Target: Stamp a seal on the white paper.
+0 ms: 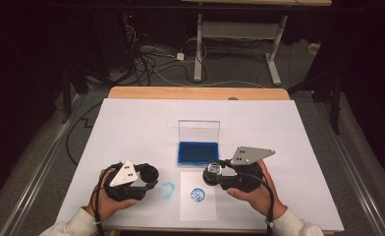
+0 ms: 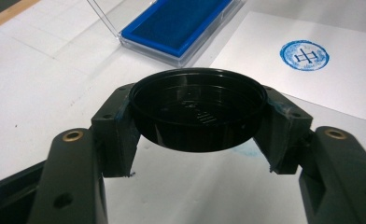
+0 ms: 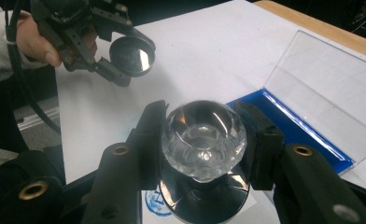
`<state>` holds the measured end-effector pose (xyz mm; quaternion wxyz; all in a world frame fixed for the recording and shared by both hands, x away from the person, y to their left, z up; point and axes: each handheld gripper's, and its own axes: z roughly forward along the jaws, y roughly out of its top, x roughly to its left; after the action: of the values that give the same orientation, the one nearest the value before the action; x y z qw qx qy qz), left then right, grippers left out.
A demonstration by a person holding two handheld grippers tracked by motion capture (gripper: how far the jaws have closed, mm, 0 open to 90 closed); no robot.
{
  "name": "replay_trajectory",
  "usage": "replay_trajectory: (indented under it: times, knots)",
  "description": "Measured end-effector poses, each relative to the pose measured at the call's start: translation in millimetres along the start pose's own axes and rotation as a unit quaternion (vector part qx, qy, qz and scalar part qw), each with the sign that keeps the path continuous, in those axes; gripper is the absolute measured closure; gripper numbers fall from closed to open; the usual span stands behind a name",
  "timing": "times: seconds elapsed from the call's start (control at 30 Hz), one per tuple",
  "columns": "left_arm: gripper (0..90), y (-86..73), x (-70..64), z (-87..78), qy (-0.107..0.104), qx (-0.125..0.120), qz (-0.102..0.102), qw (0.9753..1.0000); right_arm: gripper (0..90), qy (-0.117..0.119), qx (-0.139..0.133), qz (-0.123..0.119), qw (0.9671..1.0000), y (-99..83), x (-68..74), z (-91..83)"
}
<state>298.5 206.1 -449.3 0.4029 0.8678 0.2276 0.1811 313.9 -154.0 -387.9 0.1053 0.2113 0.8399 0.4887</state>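
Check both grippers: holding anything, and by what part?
Left gripper clamps the black cap by its rim. Right gripper grips the stamp by its clear knob.

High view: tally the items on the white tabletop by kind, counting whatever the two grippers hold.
Ink pad case, open, blue pad inside: 1
Paper sheet: 1
Blue stamp marks, one on the sheet, one smudged on the tabletop: 2
Clear-knobbed stamp in the right gripper: 1
Black round cap in the left gripper: 1
Total: 6
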Motion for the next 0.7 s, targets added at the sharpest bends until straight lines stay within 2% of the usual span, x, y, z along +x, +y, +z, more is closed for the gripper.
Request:
replay_trajectory:
  times: [0.23, 0.57, 0.7]
  knots:
    - [36.8, -1.6, 6.4, 7.0, -0.008, 0.005, -0.001, 1.0, 56.9, -0.012, -0.017, 0.004, 0.9998, 5.8, -6.2, -9.9]
    - [36.8, 2.4, 3.7, 13.3, -0.02, 0.004, 0.007, 0.9998, 56.9, -0.025, -0.03, 0.013, 0.9992, 7.0, -13.6, -17.5]
    - [36.8, 7.2, 5.4, 17.2, -0.026, -0.003, 0.002, 0.9996, 56.9, -0.027, -0.036, 0.016, 0.9989, 7.8, -16.4, -20.8]
